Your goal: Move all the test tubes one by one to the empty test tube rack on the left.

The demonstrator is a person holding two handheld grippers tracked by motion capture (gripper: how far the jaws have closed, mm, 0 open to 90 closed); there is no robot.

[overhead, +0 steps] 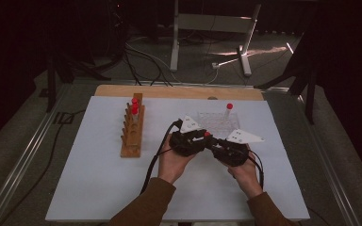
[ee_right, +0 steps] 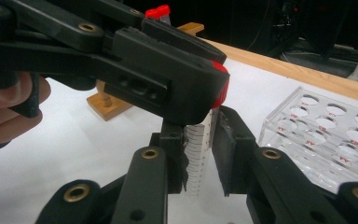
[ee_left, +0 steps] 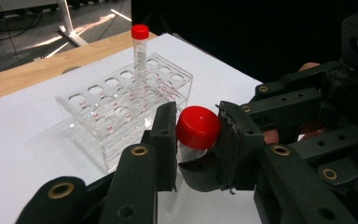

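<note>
Left tool (ee_left: pixel 193 133) pinching red screw cap (ee_left: pixel 198 127) | right tool (ee_right: pixel 200 154) clamping clear graduated plastic tube (ee_right: pixel 199 156) upright, over white bench (overhead: pixel 99 183) by clear acrylic rack (ee_left: pixel 121 112) | risk: twisting crooked could slip the cap, or tube drops

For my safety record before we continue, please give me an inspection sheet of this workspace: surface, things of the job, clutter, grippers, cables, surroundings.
Surface: white table top, wooden strip along its far edge.
Job's things: red-capped tube held upright between both grippers; clear rack with one capped tube standing in it; wooden rack with red-capped tubes at its far end.
Clutter: nothing seen.
Grippers: left gripper has its fingers closed on the red cap; right gripper has its fingers closed on the tube's clear body.
Cables: one black cable trails from each gripper toward the person.
Surroundings: dark floor, loose wires, a metal stand behind the table.
</note>
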